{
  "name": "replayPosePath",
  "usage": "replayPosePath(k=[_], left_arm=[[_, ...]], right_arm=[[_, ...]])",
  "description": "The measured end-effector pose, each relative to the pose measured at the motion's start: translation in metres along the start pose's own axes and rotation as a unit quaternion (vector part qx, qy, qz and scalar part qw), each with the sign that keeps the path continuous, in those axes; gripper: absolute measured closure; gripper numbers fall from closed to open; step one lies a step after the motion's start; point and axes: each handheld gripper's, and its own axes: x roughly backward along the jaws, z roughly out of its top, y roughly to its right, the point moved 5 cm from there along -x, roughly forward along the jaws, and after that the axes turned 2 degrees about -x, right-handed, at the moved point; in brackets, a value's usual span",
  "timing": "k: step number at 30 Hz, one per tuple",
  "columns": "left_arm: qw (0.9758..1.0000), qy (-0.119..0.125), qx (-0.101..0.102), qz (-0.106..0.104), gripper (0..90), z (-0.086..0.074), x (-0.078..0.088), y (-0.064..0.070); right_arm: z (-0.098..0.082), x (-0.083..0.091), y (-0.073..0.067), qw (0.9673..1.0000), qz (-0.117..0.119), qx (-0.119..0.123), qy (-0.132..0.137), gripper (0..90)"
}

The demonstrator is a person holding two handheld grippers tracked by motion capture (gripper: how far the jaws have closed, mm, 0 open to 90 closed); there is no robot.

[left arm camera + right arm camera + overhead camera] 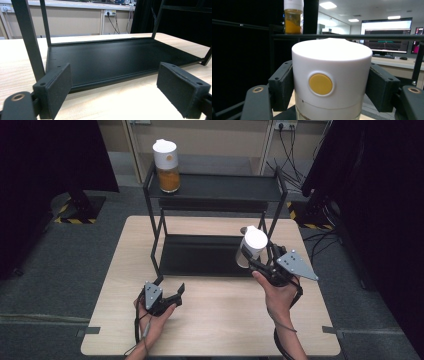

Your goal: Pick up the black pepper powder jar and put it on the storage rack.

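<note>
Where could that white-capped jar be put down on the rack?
The top shelf is bare from the orange jar at its left end to its right post. The lower shelf is bare too, though its right end is crowded by the right gripper holding the jar. The table between both hands is also free.

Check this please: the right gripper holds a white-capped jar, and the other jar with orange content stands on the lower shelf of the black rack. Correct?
Not quite. The right gripper does hold the white-capped jar, but the jar with orange content stands on the top shelf of the black rack, not the lower one. The high view shows it.
</note>
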Motion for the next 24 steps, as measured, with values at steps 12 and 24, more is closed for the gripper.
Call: replayPosePath(k=[12,24], left_arm=[[1.0000,0.000,-0.001,0.000,12.4,0.000,0.000,0.000],[1.0000,0.001,0.000,0.001,12.4,0.000,0.000,0.000]], right_arm=[[0.013,-0.007,0.004,0.9999,-0.006,-0.003,0.012,31.0],[0.029,-0.016,0.008,0.9997,-0.015,-0.001,0.022,31.0]])
